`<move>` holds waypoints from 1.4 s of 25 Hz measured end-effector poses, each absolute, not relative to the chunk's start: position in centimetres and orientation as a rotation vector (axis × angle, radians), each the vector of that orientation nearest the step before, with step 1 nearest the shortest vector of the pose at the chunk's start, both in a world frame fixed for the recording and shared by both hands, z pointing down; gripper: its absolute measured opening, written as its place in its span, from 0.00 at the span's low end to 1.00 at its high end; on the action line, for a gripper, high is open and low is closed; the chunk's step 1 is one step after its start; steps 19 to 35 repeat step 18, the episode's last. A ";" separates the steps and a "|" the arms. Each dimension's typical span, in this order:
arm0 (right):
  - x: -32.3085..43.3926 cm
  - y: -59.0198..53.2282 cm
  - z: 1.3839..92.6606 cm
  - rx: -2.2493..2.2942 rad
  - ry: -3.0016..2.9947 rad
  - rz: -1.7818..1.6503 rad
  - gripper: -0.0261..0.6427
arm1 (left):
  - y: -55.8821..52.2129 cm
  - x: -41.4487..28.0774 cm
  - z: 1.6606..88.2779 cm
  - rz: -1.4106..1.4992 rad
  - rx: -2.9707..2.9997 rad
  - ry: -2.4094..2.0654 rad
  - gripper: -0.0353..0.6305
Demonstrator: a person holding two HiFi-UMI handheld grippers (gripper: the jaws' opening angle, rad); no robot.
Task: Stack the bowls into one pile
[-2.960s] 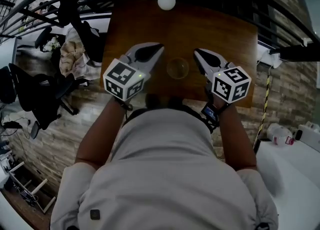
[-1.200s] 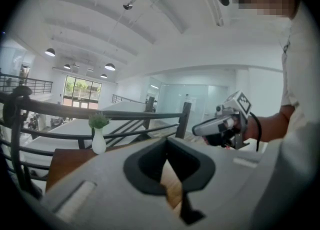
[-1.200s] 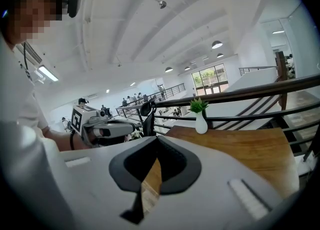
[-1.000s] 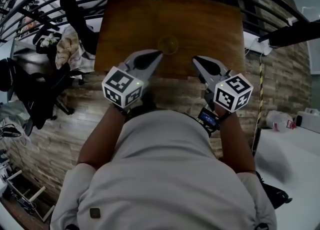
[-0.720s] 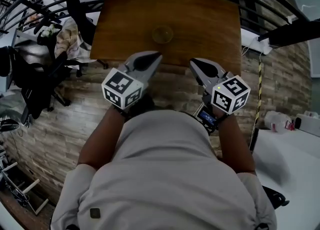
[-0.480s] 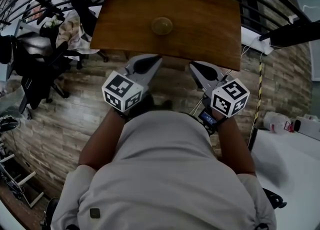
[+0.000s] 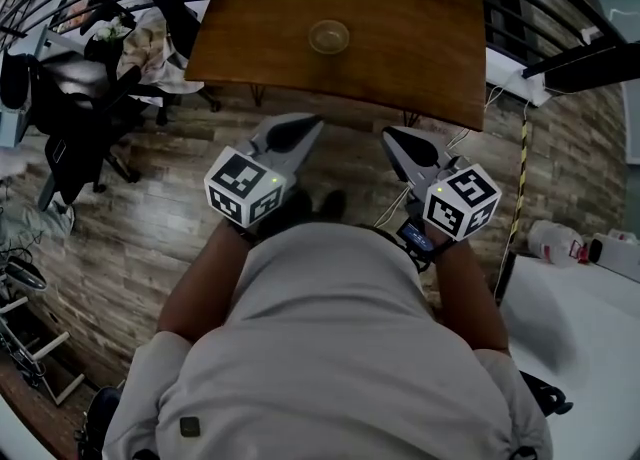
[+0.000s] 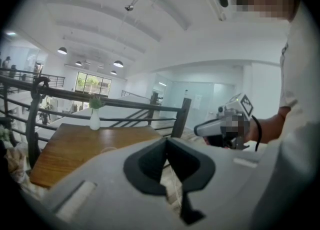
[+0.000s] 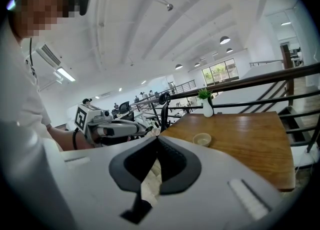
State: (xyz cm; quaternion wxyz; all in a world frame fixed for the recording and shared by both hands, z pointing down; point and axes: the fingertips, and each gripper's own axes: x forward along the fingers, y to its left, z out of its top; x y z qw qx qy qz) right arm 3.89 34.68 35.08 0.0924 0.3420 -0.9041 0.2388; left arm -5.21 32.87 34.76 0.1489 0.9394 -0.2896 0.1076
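— So where are the bowls (image 7: pixel 329 36)?

— Mid-tabletop (image 7: pixel 430 48), a little left of centre, showing as one small pale round. No other bowl stands loose on the wood, so I'd judge the pile made, though I can't count what is nested in it. A white vase (image 9: pixel 207 108) stands at the far edge behind them.

— And the tools?

— Both are clenched on nothing. The left hand-held gripper (image 7: pixel 316 122) has its jaws pressed together at the tips, and so does the right hand-held gripper (image 7: pixel 389 134). Each hangs over the plank floor (image 7: pixel 150 238), short of the tabletop's near edge.

— Which way would a reach go?

— Straight ahead and slightly up. The bowls lie well apart from both, almost dead in front of the left one and off to the left of the right one, so the left is a shade nearer. Being round, the pile has no long axis to line up with.
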 end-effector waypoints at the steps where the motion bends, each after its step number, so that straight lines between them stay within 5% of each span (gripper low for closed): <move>1: 3.9 34.7 35.2 1.015 -2.682 0.711 0.05 | 32.9 -5.3 34.8 0.309 2.699 -0.833 0.06; 35: 4.2 34.7 35.4 1.031 -2.670 0.708 0.05 | 32.8 -5.0 35.0 0.315 2.704 -0.811 0.06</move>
